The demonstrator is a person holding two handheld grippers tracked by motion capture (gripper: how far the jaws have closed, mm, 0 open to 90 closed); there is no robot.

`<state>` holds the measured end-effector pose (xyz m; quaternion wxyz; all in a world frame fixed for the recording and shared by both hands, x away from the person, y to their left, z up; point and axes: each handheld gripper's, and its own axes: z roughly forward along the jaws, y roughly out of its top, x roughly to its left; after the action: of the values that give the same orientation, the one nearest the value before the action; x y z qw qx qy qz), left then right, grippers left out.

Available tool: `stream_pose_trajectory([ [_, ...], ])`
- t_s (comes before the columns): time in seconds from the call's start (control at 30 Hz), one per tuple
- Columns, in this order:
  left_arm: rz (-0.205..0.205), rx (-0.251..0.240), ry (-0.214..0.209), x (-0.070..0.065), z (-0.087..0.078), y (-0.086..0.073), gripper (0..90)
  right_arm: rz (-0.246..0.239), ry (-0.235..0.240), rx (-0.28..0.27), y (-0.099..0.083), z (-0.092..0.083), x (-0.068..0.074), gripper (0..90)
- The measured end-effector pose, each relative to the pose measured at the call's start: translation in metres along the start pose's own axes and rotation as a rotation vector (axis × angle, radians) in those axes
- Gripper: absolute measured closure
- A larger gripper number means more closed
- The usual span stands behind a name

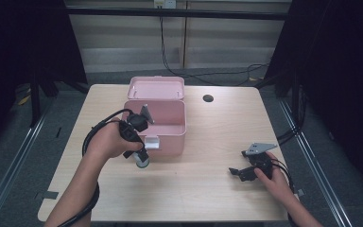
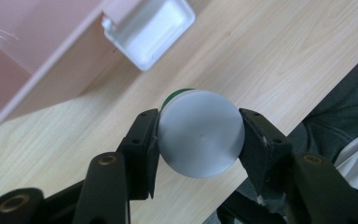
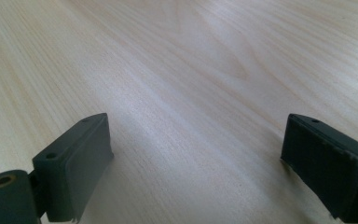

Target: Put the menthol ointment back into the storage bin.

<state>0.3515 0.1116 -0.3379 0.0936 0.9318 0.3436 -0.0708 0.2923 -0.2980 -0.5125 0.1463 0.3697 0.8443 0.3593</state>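
- Black jaws frame the left gripper view, and the left gripper (image 2: 199,140) is clamped on a jar (image 2: 200,139), one pad on each side of its round grey-white cap.
- That cap faces straight up at the camera, with a sliver of green showing behind its top edge, so the jar's long axis runs away from the lens, down toward the table (image 2: 261,51).
- Jaws are about half closed, as wide as the cap and no wider.
- From the high view, the left gripper (image 1: 142,160) points down and the jar (image 1: 142,161) stands upright under it, just in front of the pink box (image 1: 172,137), near its left front corner.
- I can't tell whether the jar's base touches the table (image 1: 203,198) or hangs just above it.
- Box lid (image 1: 156,88) is thrown back, open toward the far side; the inside looks pink and bare as far as I can see.
- A white latch (image 1: 152,142) sits on the box's front wall, and in the left gripper view that latch (image 2: 151,30) lies just beyond the jar.
- Over to the right: the right gripper (image 1: 235,172) lies low near the table's front right, pointing left, well apart from box and jar.
- In its own view the right gripper (image 3: 196,168) has its jaws spread wide, with bare wood between them and nothing held.
- A dark round hole (image 1: 208,98) marks the table beyond the box.
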Motion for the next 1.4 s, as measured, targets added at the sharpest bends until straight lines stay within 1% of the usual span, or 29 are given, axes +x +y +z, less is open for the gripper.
stream_pose_trajectory([
  [0.03,0.009,0.002,-0.002,0.000,-0.002,0.002,50.2,0.000,0.000,0.000,0.000,0.000,0.000,7.9],
  [0.1,0.012,0.002,-0.005,-0.002,-0.006,0.006,50.2,0.000,-0.001,0.000,0.000,0.000,0.000,8.0],
  [0.13,0.006,0.003,-0.007,-0.002,-0.007,0.008,50.2,0.000,0.000,0.000,0.000,0.000,0.000,8.0],
  [0.2,0.007,0.014,-0.010,-0.003,-0.010,0.012,50.2,0.000,0.000,0.000,0.000,0.000,0.000,8.0],
  [0.27,0.008,0.018,-0.004,-0.003,-0.013,0.016,50.2,0.001,-0.001,0.000,0.000,0.000,0.000,8.0],
  [0.3,0.000,0.020,-0.004,-0.003,-0.014,0.018,50.2,0.000,-0.001,0.000,0.000,0.000,0.000,8.0],
  [0.33,-0.003,0.014,-0.005,-0.003,-0.015,0.019,50.2,0.000,-0.001,0.000,0.000,0.000,0.000,8.0],
  [0.4,0.005,0.012,-0.008,-0.002,-0.017,0.023,50.3,0.000,0.000,0.002,0.000,0.000,0.000,8.0],
  [0.57,-0.005,-0.001,-0.015,-0.002,-0.023,0.030,50.2,0.000,0.000,0.002,0.000,0.000,0.000,8.0],
  [0.6,-0.005,-0.002,-0.010,-0.002,-0.024,0.031,50.2,-0.001,0.000,0.002,0.000,0.000,0.000,8.0],
  [0.63,-0.014,-0.008,-0.011,-0.003,-0.025,0.033,50.2,-0.001,0.001,0.002,0.000,0.000,0.000,8.0],
  [0.67,-0.005,-0.008,-0.009,-0.003,-0.026,0.035,50.2,0.000,0.001,0.002,0.000,0.000,0.000,8.0],
  [0.77,-0.006,-0.008,-0.010,-0.003,-0.029,0.040,50.2,-0.001,0.000,0.002,0.000,0.000,0.000,8.0],
  [0.8,-0.013,-0.014,-0.006,-0.003,-0.030,0.042,50.2,0.000,0.001,0.002,0.000,0.000,0.000,8.0],
  [0.83,-0.010,-0.010,-0.003,-0.002,-0.031,0.044,50.2,-0.001,0.001,0.002,0.000,0.000,0.000,8.0],
  [0.9,-0.014,-0.023,0.001,-0.002,-0.033,0.047,50.2,0.000,0.001,0.002,0.000,0.000,0.000,8.0],
  [1.03,-0.025,-0.031,0.000,-0.002,-0.034,0.054,50.2,0.000,0.001,0.002,0.000,0.000,0.000,8.0],
  [1.13,-0.025,-0.043,-0.007,-0.001,-0.035,0.060,50.2,-0.001,0.000,0.002,0.000,0.000,0.000,8.0],
  [1.3,-0.021,-0.050,0.004,-0.001,-0.037,0.072,50.2,0.000,0.000,0.003,0.000,0.000,0.000,8.0],
  [1.4,-0.025,-0.063,0.004,0.001,-0.039,0.078,50.2,0.000,0.000,0.003,0.000,0.000,0.000,8.0],
])
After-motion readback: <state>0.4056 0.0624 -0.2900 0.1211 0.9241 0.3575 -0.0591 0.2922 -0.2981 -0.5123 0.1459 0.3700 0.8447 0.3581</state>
